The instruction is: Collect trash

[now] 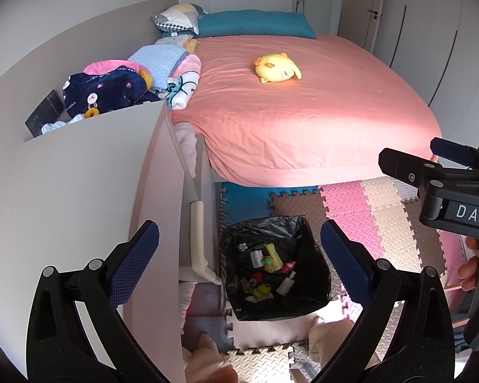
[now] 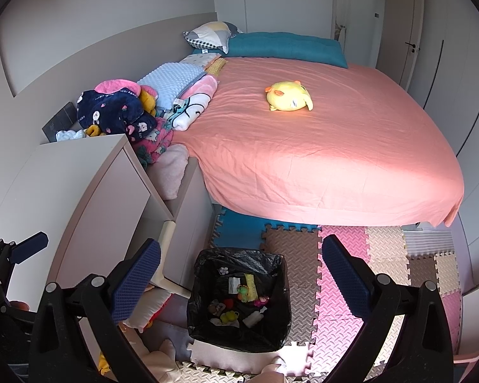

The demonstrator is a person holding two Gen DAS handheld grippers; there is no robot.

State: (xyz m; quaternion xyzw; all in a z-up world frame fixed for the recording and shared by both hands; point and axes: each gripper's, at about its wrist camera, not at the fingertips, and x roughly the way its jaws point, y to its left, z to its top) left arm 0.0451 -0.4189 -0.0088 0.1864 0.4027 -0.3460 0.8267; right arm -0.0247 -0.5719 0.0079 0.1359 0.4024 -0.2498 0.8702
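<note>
Bin (image 2: 239, 300) stands on foam mats (image 2: 341, 287) beside bed (image 2: 335, 146); both grippers' jaws apart.

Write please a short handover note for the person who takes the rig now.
Left tongs: open, empty, above the bin.
Right tongs: open, empty, also above the bin.
Trash bin with black liner stands on the foam mats at the foot of the bed; several small scraps lie inside.
On the bed only a yellow plush toy.
No loose trash is visible; check out of view.
</note>
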